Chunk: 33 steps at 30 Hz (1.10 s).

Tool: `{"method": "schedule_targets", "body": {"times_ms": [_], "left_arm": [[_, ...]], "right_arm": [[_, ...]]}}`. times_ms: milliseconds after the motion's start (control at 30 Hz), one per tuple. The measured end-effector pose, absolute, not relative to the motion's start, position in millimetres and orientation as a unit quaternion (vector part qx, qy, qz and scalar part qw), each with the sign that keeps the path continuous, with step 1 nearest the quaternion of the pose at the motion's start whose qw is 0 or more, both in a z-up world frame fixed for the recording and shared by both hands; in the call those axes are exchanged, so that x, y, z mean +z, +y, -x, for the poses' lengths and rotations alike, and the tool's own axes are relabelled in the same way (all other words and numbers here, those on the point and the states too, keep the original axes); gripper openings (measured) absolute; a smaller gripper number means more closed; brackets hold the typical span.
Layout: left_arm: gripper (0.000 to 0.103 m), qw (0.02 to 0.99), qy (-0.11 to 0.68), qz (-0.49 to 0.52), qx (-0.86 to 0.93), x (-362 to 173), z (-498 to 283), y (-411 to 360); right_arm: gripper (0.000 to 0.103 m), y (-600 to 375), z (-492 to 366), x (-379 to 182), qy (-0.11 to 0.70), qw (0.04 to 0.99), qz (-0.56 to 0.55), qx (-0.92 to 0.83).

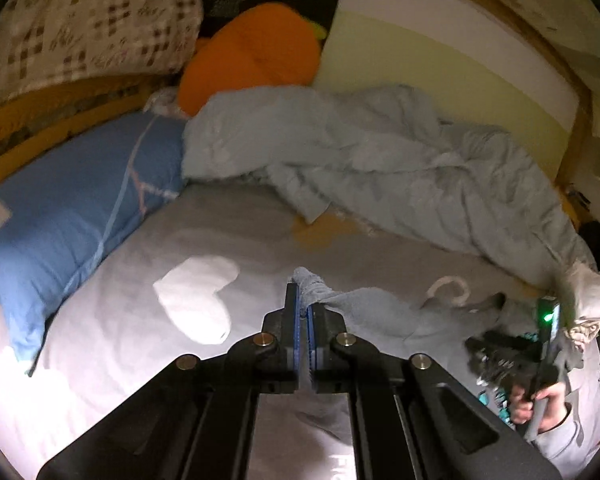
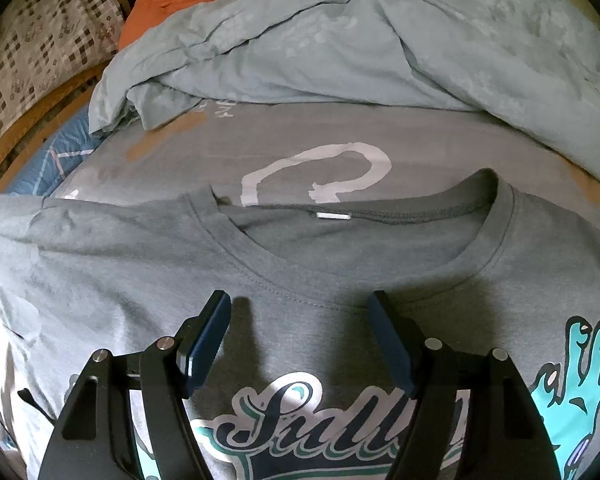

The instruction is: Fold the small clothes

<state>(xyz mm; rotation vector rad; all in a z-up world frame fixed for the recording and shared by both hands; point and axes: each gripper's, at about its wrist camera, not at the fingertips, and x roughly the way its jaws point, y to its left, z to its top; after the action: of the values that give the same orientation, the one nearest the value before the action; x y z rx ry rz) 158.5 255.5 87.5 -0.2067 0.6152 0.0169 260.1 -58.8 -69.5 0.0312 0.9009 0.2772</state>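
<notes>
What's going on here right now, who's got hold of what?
A person is folding a grey-blue printed T-shirt spread on a grey bedsheet. The left hand-held gripper is shut on a bunched edge of the shirt, pinching the fabric between its blue pads. The right hand-held gripper hangs open over the shirt's chest, just below the collar, gripping nothing. A white sock lies on the sheet beside the shirt, and a rumpled light blue duvet is piled behind.

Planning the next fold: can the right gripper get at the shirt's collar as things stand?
Probably yes: the right gripper hangs open over the grey t-shirt, and nothing lies between it and the collar.
</notes>
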Motion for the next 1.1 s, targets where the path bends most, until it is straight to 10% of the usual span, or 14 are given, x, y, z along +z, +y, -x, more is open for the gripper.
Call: {"method": "schedule_targets", "body": {"times_ms": [367,733,900,1100], "left_arm": [[0.003,0.951,0.281,0.104,0.077,121.5,-124.4,242.2],[0.013,0.846,0.467,0.143,0.213,-28.2,-230.4,315.2],[0.058,0.88,0.409,0.154,0.187,2.8,-205.5,320.0],[0.062,0.862,0.44,0.185,0.168,-14.6,-203.9,338.6]], "right_arm": [[0.072,-55.5,-258.5,-70.4,0.432,0.891,-0.01,0.137],[0.072,-55.4,-255.2,-66.5,0.425,0.895,-0.013,0.138],[0.072,-71.2,-250.3,-45.7,0.4,0.895,-0.074,0.181],[0.072,-63.6,-278.8,-26.9,0.442,0.871,-0.089,0.193]]}}
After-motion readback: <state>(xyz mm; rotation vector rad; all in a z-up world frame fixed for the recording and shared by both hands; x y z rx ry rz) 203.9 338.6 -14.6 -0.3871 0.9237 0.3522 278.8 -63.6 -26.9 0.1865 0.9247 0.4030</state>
